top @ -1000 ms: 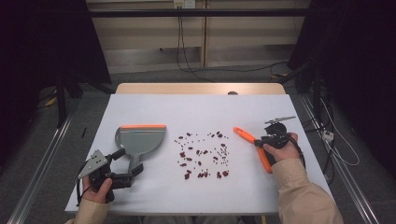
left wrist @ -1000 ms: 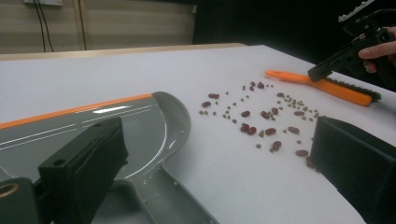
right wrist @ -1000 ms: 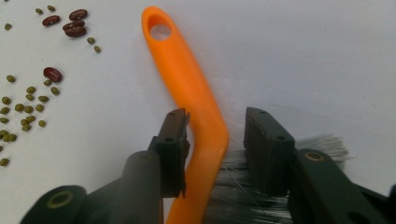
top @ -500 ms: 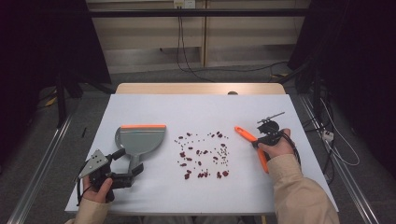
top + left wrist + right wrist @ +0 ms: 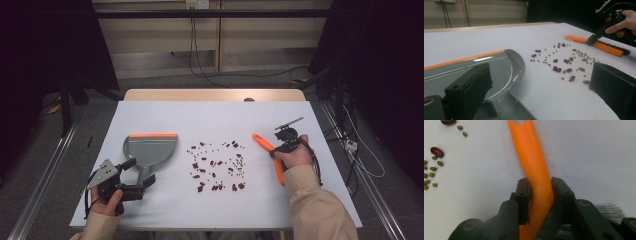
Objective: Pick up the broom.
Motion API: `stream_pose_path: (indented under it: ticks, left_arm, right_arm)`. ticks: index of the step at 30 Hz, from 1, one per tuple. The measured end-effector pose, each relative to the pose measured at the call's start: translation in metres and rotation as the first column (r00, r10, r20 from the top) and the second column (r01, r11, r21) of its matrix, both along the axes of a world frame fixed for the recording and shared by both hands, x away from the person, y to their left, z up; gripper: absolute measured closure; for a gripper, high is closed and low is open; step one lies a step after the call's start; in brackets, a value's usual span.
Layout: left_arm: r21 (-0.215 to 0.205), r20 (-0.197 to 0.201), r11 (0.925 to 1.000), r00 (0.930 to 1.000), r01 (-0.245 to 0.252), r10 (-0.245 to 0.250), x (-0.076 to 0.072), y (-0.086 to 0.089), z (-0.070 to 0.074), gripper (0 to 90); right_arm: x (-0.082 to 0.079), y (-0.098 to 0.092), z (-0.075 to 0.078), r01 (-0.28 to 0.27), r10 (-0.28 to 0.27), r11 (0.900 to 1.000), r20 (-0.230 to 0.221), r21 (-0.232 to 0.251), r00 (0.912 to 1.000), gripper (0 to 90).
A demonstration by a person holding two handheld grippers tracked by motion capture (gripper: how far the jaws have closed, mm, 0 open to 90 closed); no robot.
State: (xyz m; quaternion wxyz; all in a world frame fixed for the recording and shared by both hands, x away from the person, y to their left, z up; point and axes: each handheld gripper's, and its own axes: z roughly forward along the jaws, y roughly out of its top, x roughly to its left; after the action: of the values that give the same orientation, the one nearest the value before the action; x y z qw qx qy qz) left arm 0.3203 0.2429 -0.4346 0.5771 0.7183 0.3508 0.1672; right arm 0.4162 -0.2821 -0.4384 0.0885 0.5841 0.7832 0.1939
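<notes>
An orange brush [image 5: 262,142] lies on the white table at the right, its handle pointing far-left. My right gripper [image 5: 276,151] is shut on that handle [image 5: 534,157]; its jaws have just been closing and now press it from both sides. Red and green beans [image 5: 217,162] are scattered mid-table. A grey dustpan [image 5: 150,149] with an orange lip lies left of them. My left gripper [image 5: 139,172] is open, its jaws standing on either side of the dustpan's handle [image 5: 510,106], apart from it.
The white table top [image 5: 210,117] has bare room at the back and along the front edge. Cables and a dark floor lie beyond the table. The right gripper's cable trails off the right edge.
The right hand has shifted slightly on the brush handle and the jaws have drawn in on it. The left hand, the dustpan and the beans have stayed where they were.
</notes>
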Motion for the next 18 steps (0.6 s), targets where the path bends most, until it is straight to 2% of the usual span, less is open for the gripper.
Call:
stream_pose_path:
  ticks: [5,8,14,16,18]
  left_arm:
    - [-0.006,0.002,0.9999,0.9999,-0.012,0.012,-0.0012,0.0012,0.0007,3.6]
    - [-0.007,0.004,0.9999,0.9999,-0.012,0.012,-0.002,0.0006,0.0011,3.6]
    - [-0.008,0.004,0.9998,0.9999,-0.016,0.016,-0.0022,0.0033,0.0012,3.6]
    - [-0.009,0.007,0.9998,0.9998,-0.016,0.016,-0.0024,0.0037,0.0015,3.6]
    - [-0.006,0.006,0.9999,0.9999,-0.014,0.014,-0.0022,0.0033,0.0016,3.6]
  right_arm:
    - [-0.0015,0.001,0.0,0.006,-0.006,1.0,0.011,-0.009,0.9999,69.6]
    - [-0.0028,-0.0019,0.0,0.014,-0.015,1.0,0.016,0.016,0.9998,69.6]
    - [-0.0043,0.0015,0.0018,0.008,-0.008,1.0,0.035,-0.012,0.9994,69.8]
    - [-0.0057,-0.0006,0.0023,0.008,-0.008,1.0,0.051,0.004,0.9987,69.8]
    - [-0.0086,-0.0033,0.0037,0.017,-0.018,1.0,0.088,0.023,0.9959,69.8]
